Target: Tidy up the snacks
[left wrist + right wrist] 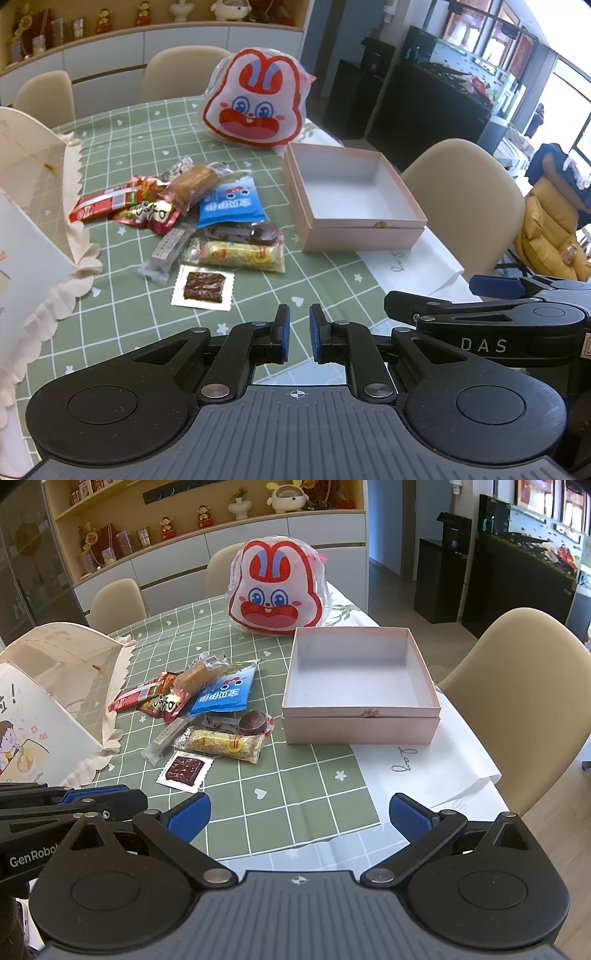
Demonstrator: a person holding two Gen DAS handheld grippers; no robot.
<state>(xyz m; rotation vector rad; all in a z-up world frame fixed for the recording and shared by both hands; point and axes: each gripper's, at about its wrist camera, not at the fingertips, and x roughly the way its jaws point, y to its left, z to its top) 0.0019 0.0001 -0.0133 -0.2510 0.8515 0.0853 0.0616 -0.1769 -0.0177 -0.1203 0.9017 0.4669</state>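
Observation:
A pile of wrapped snacks (207, 218) (207, 709) lies on the green checked tablecloth: a blue packet (225, 696), red packets (162, 701), a yellow rice bar (221, 744), a round chocolate (253, 722) and a brown square in a white wrapper (184, 770). An empty pink box (351, 195) (360, 686) stands open to the right of the pile. My left gripper (299, 332) is nearly shut and empty, near the table's front edge. My right gripper (299, 812) is open and empty, in front of the box and pile.
A big rabbit-face bag (255, 99) (279, 590) stands behind the box. A white mesh food cover (33, 192) (55, 686) sits at the left. Beige chairs (524, 701) surround the table. A white paper sheet (417, 771) lies under the box.

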